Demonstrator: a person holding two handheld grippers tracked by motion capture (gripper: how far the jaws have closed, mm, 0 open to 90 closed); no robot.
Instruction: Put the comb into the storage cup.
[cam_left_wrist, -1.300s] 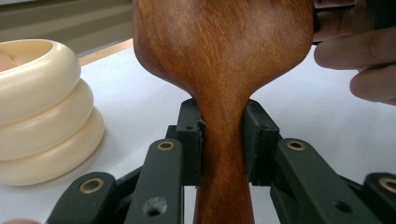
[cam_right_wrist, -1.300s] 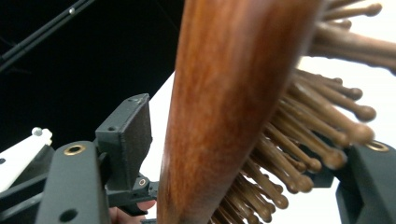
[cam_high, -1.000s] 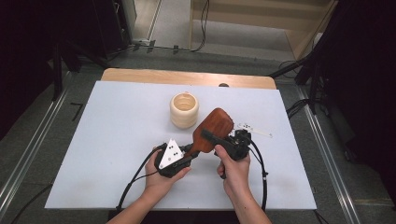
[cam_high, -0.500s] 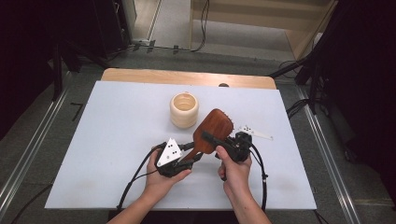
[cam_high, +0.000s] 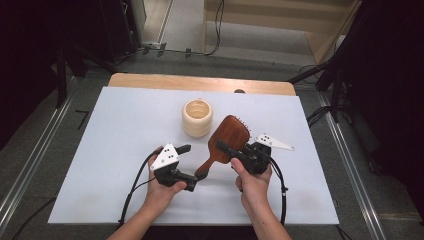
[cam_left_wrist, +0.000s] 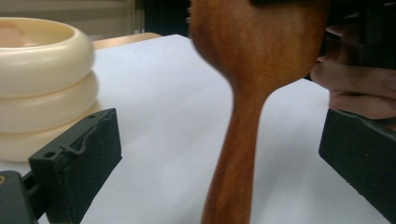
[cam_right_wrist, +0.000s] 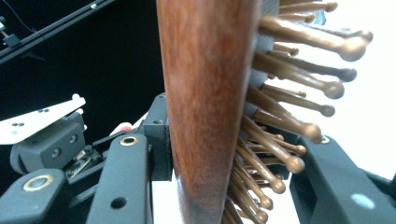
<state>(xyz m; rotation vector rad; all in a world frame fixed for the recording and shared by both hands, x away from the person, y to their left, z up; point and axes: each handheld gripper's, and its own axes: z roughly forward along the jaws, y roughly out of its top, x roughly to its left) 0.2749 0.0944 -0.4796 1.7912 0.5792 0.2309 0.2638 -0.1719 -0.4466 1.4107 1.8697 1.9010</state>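
Note:
A brown wooden hairbrush (cam_high: 230, 137) hangs tilted over the white table (cam_high: 125, 125), head up and away, handle pointing down toward the person. My right gripper (cam_high: 231, 151) is shut on the head. In the right gripper view one jaw presses the wooden back (cam_right_wrist: 205, 93) and the other sits against the bristles, my right gripper (cam_right_wrist: 224, 163) closed around them. My left gripper (cam_high: 192, 167) is open around the handle. In the left gripper view the handle (cam_left_wrist: 247, 93) stands between the wide-apart jaws of my left gripper (cam_left_wrist: 219, 140), touching neither.
A cream ribbed cup (cam_high: 197, 117) stands just behind the brush, left of its head, and looms at the left of the left gripper view (cam_left_wrist: 42, 88). A wooden strip (cam_high: 200, 82) borders the table's far edge. Cables trail from both grippers toward the front edge.
My left gripper's jaws have spread apart off the brush handle and the hand has shifted slightly left. The right gripper keeps hold of the brush head.

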